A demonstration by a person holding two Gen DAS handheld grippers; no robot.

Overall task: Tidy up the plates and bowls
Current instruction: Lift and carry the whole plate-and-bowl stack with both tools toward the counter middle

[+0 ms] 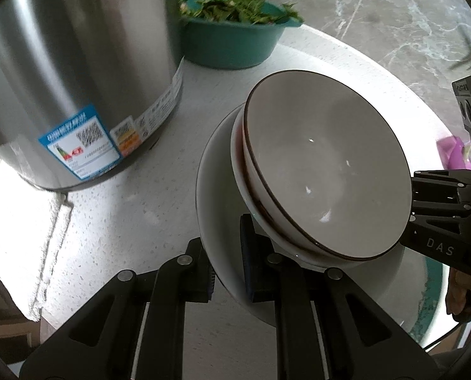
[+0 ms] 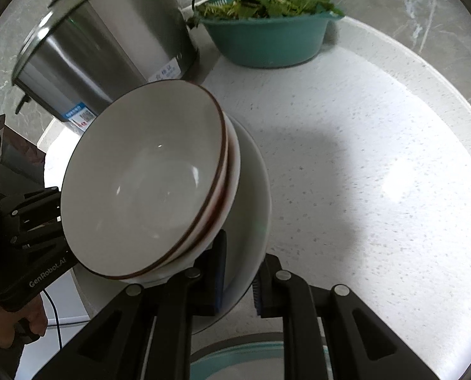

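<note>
Over the speckled white table (image 1: 134,209), far left, stands a steel pot (image 1: 77,72) with labels near its base; behind it sits a teal basin (image 1: 232,44) of leafy greens. Moving right, your left gripper (image 1: 227,272) is clamped on the near rim of the white plate (image 1: 216,196). On that plate rest stacked bowls (image 1: 324,171), brown-rimmed and tilted, lifted clear of the table. Right again, your right gripper (image 2: 238,281) is pinched onto the plate's opposite rim, so both grippers carry the stack between them.
</note>
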